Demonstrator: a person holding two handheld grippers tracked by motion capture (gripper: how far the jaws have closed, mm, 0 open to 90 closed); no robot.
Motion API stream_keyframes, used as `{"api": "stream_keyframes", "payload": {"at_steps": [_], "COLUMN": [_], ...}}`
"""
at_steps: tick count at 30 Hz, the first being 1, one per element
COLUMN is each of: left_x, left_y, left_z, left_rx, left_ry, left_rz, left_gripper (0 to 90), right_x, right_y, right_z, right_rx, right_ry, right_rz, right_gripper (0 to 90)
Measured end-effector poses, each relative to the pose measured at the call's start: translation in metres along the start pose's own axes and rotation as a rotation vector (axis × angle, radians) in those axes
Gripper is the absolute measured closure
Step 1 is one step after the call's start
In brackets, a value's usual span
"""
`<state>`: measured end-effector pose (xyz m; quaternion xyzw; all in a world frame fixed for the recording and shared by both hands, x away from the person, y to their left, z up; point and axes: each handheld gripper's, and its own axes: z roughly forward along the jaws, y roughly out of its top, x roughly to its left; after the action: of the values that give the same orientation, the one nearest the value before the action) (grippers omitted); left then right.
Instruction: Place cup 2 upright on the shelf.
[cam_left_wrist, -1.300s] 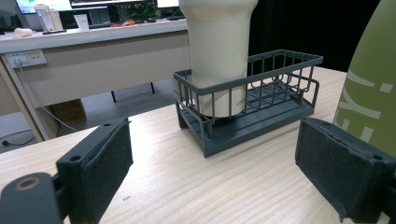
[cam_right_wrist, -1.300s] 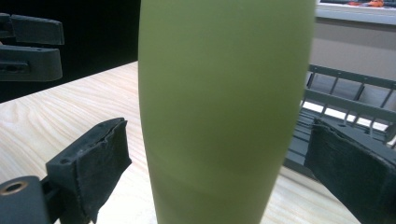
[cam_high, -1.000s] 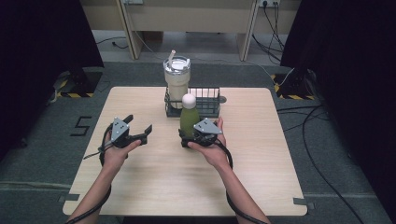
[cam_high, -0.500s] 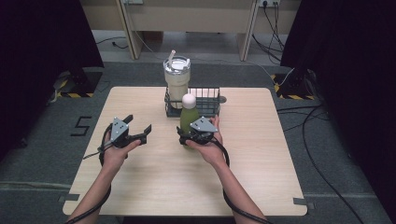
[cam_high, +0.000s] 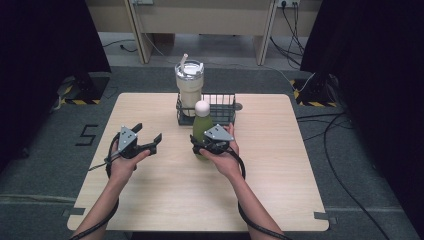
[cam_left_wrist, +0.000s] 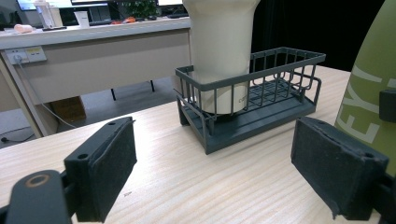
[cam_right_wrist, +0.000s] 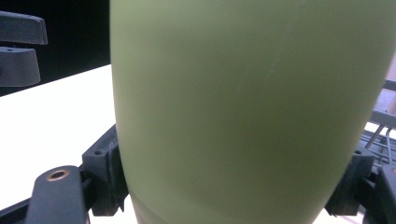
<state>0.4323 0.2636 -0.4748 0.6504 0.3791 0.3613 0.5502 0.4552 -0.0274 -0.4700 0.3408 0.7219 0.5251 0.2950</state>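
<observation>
My left gripper (cam_high: 148, 133) hangs at the left, its jaws just closing on nothing and not yet together. At centre, my right gripper (cam_high: 202, 145) has just clamped low on the green bottle (cam_high: 202, 125), which stands near the basket (cam_high: 226, 96). With so low a grip, the bottle may tip or catch the rim.
</observation>
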Motion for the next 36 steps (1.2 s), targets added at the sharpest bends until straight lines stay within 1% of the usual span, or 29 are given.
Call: {"api": "stream_keyframes", "payload": {"at_steps": [4, 9, 15, 17, 24, 36], "left_x": [0.000, 0.000, -0.001, -0.001, 0.000, 0.000], "left_y": [-0.001, -0.001, -0.001, -0.001, 0.000, -0.001], "left_z": [0.000, 0.000, 0.000, 0.000, -0.001, -0.001], "left_rx": [0.000, 0.002, 0.002, 0.001, 0.000, 0.000], "left_ry": [0.000, 0.001, -0.001, 0.000, 0.008, 0.008], "left_rz": [-0.008, -0.009, -0.006, -0.006, -0.010, -0.011], "left_gripper": [13.4, 13.7, 13.7, 13.7, 13.7, 13.7], "right_x": [0.000, -0.002, -0.009, -0.010, -0.017, -0.030], "right_y": [0.003, 0.009, 0.017, 0.018, 0.021, 0.027], "right_z": [-0.002, -0.006, -0.013, -0.014, -0.019, -0.027], "right_rx": [-0.003, -0.012, -0.029, -0.035, -0.041, -0.054], "right_ry": [0.000, -0.014, -0.035, -0.040, -0.061, -0.101], "right_rz": [-0.007, -0.009, -0.001, -0.004, 0.006, 0.018], "right_gripper": [20.5, 20.5, 20.5, 20.5, 20.5, 20.5]}}
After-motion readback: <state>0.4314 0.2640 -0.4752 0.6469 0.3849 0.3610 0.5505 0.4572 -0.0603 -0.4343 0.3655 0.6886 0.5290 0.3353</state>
